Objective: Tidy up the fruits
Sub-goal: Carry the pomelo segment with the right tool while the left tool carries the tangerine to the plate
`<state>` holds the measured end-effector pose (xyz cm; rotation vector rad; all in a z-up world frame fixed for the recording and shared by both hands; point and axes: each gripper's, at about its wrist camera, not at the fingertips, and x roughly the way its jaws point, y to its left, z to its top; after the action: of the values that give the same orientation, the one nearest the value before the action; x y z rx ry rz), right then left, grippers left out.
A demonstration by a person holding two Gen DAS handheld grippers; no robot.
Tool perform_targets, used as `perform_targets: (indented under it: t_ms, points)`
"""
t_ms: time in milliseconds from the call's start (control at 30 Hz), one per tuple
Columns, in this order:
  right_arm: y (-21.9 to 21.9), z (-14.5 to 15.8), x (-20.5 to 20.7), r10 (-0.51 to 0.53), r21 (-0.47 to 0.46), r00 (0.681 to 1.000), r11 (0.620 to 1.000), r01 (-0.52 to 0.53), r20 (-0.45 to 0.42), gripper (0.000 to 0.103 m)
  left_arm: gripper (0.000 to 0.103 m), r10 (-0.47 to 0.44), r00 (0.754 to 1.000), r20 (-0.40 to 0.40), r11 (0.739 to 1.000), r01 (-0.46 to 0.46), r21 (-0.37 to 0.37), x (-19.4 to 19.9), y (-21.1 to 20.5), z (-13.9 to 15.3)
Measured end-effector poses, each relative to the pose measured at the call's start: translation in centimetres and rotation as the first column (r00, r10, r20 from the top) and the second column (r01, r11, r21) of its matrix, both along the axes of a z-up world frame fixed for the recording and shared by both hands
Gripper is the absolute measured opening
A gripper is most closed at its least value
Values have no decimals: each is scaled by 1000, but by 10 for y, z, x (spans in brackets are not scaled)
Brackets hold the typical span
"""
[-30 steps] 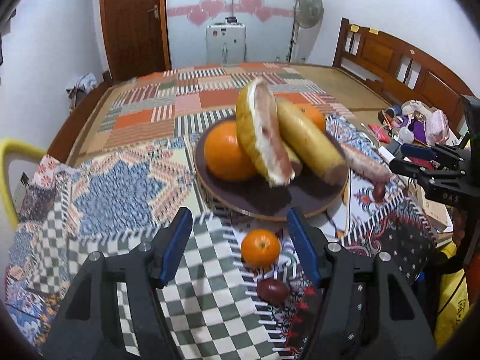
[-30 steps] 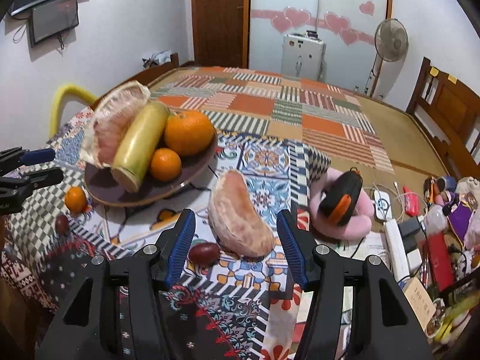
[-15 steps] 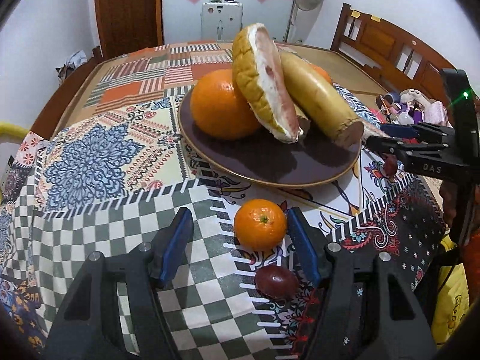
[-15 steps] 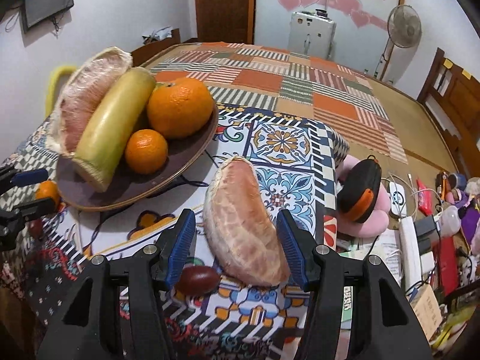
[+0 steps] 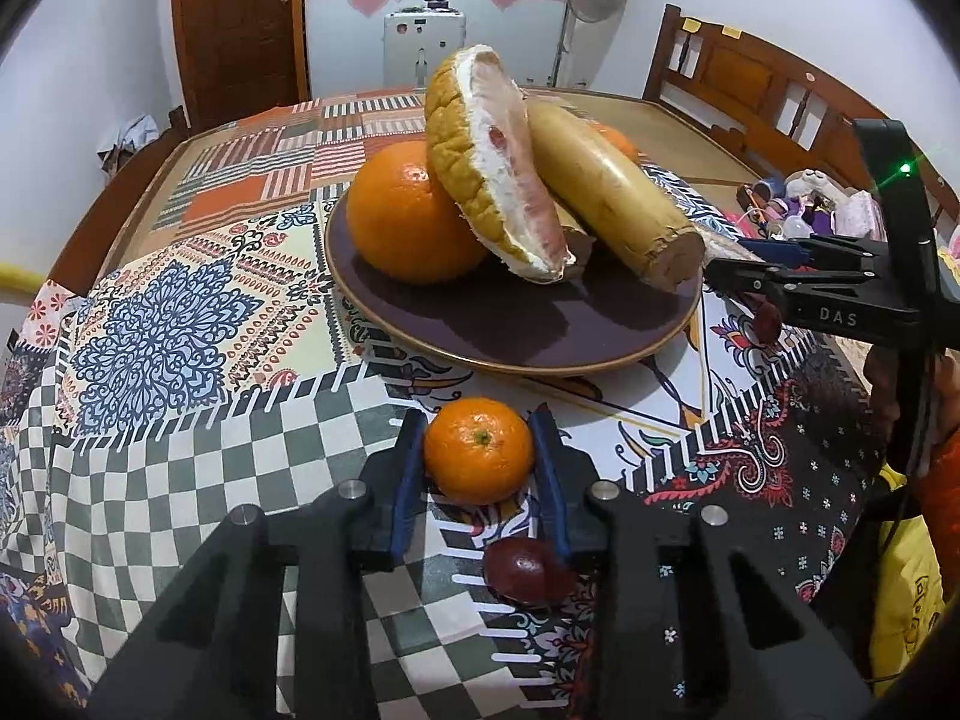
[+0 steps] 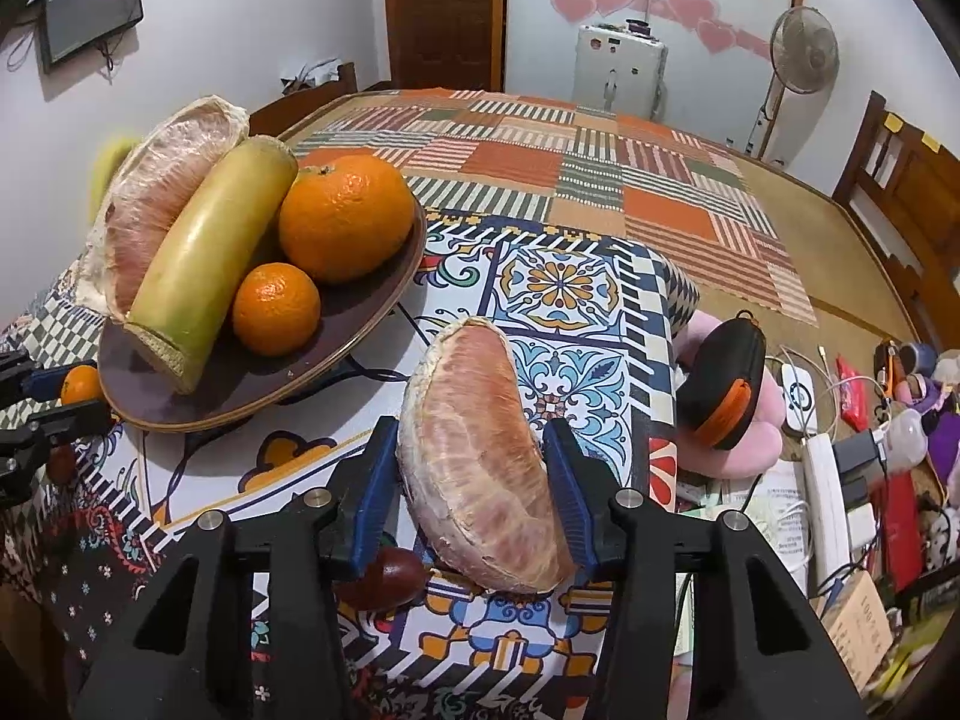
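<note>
While on cloth, tangerine [image 5: 478, 450] betw. left tongs [image 5: 478, 468], pomelo wedge [image 6: 480, 468] betw. right tongs [image 6: 471, 480].

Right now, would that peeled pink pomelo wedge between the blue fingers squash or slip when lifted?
The peeled pink pomelo wedge looks soft and membrane-covered, so it probably dents under a hard squeeze. Its curved sides may slide between the right gripper pads.
</note>
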<state>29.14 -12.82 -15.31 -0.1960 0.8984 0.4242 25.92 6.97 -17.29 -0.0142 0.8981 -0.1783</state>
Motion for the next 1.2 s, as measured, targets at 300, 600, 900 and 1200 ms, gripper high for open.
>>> perform_targets:
  t_ms: [300,600,900,1200]
  points:
    - [-10,10,-6,-24,60,999,998,23,23,41,34,28,999,35,1000,-28,0,-7,13,15]
    - [-6,44,-14,-23,118,994,993,11,109,41,34,37,996,85,999,-37,-5,-3,18,32]
    - [15,67,-14,7,191,985,981,-41,172,41,34,46,994,97,999,-46,-4,12,15,33]
    - [47,58,6,35,204,985,977,-69,167,41,34,50,996,80,999,-49,-14,29,18,22]
